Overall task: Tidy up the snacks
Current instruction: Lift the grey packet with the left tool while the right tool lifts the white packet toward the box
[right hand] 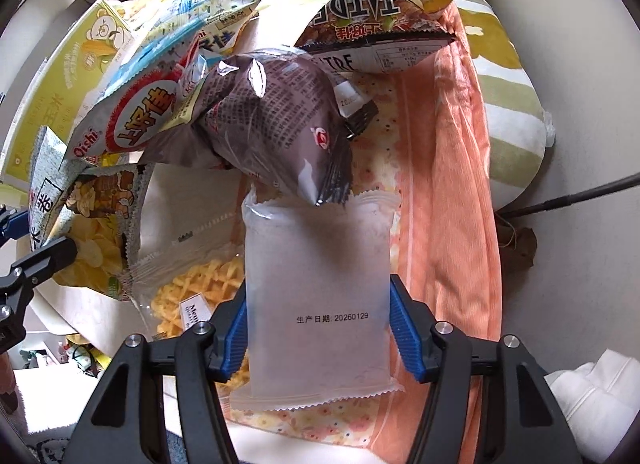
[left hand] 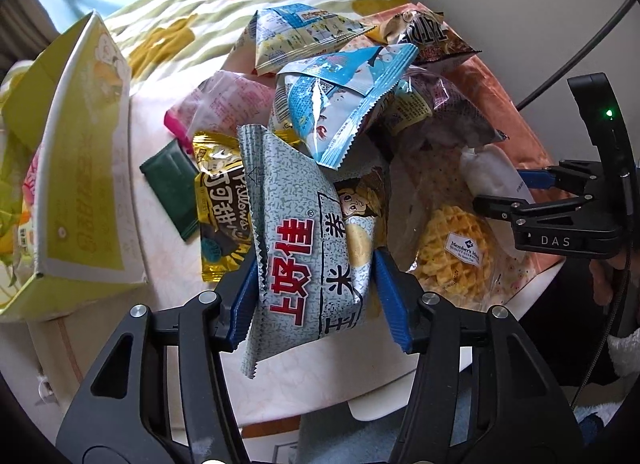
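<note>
Between the left gripper [left hand: 316, 288] fingers sits a clamped grey snack bag [left hand: 304, 248], while the right gripper [right hand: 318, 328] fingers squeeze a frosted white packet [right hand: 316, 296].

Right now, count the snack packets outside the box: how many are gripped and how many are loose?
Gripped: 2, grey speckled packet in left gripper, frosted white packet in right gripper
Loose, visible: 8, blue-white, blue-yellow, brown, purple, waffle, gold, green, pink
Total: 10

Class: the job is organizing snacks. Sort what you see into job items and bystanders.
Job items: grey rice-cracker packet in left tool; frosted white packet in right tool; blue packet; yellow box.

Bystanders: orange cloth; striped pillow.
</note>
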Tool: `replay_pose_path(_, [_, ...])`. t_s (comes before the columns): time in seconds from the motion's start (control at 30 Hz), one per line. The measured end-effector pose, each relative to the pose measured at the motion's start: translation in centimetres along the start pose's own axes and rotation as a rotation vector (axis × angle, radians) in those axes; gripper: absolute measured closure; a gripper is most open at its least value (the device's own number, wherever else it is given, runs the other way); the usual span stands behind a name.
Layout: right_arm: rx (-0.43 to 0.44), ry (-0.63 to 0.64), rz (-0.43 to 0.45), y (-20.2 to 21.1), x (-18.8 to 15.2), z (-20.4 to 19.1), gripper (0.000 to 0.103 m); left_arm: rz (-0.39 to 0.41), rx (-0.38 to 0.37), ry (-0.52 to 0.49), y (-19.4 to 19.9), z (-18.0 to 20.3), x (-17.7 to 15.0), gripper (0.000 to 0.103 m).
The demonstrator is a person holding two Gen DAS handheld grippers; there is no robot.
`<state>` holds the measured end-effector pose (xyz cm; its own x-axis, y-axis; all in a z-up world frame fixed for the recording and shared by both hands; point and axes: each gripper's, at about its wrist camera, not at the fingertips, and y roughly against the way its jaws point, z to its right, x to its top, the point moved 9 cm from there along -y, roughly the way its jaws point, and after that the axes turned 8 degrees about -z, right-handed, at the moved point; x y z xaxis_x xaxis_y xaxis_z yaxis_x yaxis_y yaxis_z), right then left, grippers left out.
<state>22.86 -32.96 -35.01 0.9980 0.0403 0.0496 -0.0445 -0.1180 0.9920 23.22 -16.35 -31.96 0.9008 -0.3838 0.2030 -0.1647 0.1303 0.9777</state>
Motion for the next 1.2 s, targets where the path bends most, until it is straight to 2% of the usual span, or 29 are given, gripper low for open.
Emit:
replay_pose_path(0.53, [0.019,0.034,0.097,4.1,-1.9,-2.7,0.046,0.087,0.032,0.07,4.6,-1.1,-3.2,0.053])
replay_pose_path(0.8, [0.025,0.116,0.17,7.4,-1.4,-6.3,0.046,0.182,0.047,0.13,8.6,-3.2,-3.5,0.053])
replay_pose_path(1.0, [0.022,0.185,0.228,10.0,1.1,-10.9,0.046,0.286,0.059,0.184,12.8,-8.1,-2.3,0.053])
replay_pose_path(1.2, [0.039,0.248,0.297,12.4,5.5,-17.3,0.046,0.364,0.103,0.237,16.6,-16.4,-0.2,0.053])
